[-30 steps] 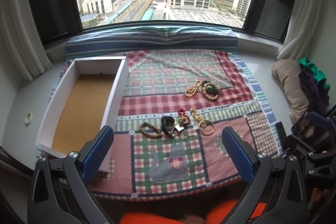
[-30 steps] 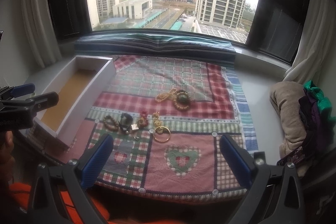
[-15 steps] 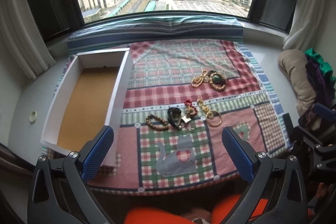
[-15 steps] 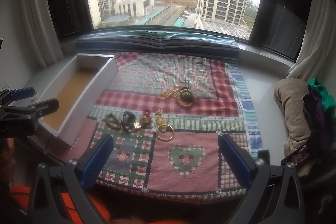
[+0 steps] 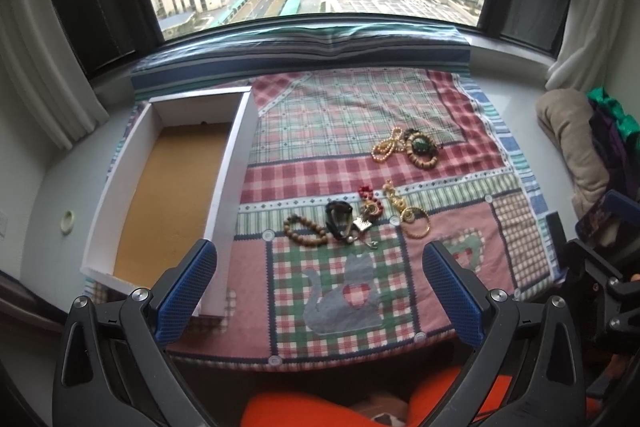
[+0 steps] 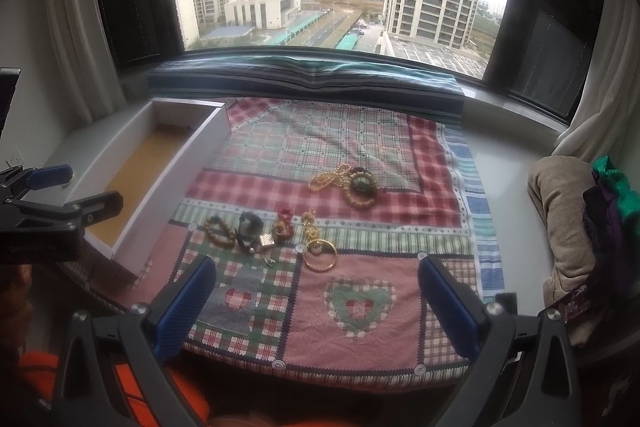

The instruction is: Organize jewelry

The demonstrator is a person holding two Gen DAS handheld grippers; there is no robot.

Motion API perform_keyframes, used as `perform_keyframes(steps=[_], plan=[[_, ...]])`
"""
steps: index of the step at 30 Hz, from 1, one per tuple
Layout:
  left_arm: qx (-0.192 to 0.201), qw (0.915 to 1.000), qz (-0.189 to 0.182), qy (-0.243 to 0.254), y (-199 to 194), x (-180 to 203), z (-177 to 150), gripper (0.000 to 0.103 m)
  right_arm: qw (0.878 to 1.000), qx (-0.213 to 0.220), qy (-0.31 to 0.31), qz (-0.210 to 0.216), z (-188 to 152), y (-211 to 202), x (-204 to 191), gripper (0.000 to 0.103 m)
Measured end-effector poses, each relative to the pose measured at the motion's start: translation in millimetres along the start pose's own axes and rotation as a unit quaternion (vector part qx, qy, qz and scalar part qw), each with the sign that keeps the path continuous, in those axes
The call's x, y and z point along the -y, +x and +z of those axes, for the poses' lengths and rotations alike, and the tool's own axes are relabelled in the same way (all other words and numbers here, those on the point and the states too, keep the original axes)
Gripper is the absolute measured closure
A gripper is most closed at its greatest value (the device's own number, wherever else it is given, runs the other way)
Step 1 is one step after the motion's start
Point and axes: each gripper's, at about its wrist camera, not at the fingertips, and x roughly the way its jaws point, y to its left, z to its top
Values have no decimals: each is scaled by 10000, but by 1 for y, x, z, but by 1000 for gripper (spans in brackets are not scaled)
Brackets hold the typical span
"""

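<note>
The left gripper is held with its two blue-padded fingers spread wide apart, nothing between them. The right gripper is posed the same way, jaws wide and empty. Orange-clad legs of the person show below and behind the left jaws.

Drawer: one. Patchwork cloth: one. Wooden bead bracelets: two. Gold bangle: one. Pearl-coloured strand: one. Black strap item: one. Small pieces tangled; exact count cannot be told.
</note>
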Motion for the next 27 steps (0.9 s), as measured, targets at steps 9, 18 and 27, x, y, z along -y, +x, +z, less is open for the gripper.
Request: perform_keyframes(steps=[9,18,27], plan=[[-63,10000,3,-29,1,0,-2,1,10000,3,-7,7,0,0,-1,0],[-210,9993,-261,-167,18,-26,-10,1,9995,-63,141,273,1,2,-3,0],[-629,9959,-555,-339,67,-36,-27,1,9987,-400,309,-89,-13,37,-2,0]])
